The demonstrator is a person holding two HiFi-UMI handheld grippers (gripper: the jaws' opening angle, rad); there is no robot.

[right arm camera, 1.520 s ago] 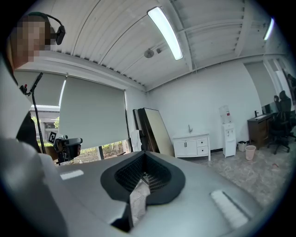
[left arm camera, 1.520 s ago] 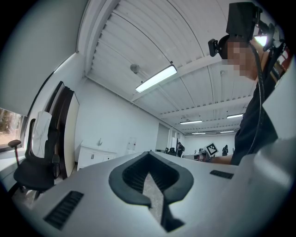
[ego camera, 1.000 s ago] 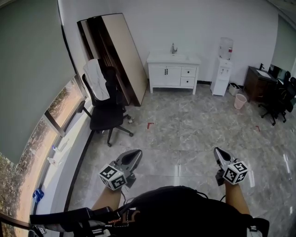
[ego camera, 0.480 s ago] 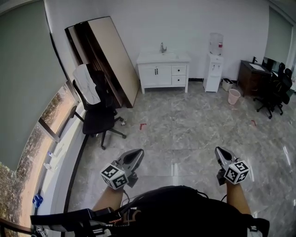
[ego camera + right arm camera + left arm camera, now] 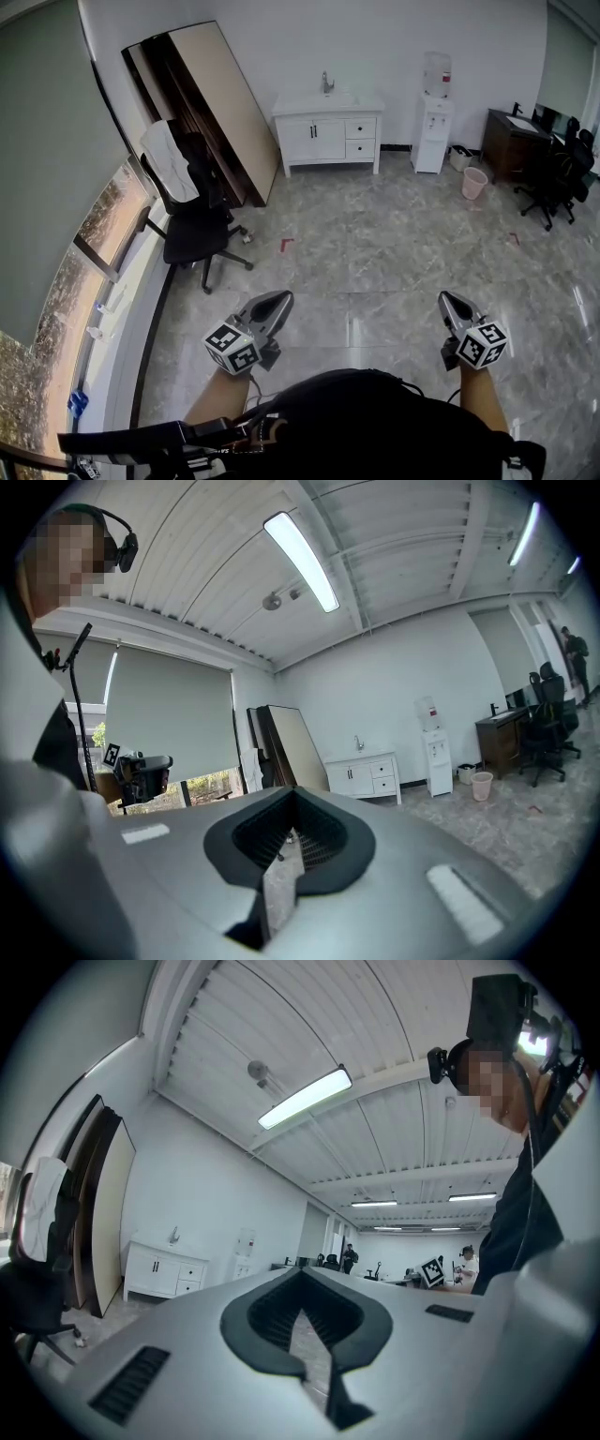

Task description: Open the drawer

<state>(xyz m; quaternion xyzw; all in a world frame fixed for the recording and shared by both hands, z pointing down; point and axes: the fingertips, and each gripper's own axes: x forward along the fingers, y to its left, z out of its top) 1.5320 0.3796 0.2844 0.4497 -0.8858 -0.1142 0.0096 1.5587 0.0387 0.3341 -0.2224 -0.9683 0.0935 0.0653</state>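
left tool (image 5: 279, 300) and right tool (image 5: 446, 300) shut, empty, now nearer the white sink cabinet (image 5: 314, 139); white drawer (image 5: 360, 126) unopened.

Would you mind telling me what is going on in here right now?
A person stands in an office-like room with a left gripper and a right gripper held out in front. Both have their jaws together with nothing between them. The white sink cabinet with its two drawers stands against the far wall, across the tiled floor. Both drawers look shut, and neither gripper is anywhere near them.
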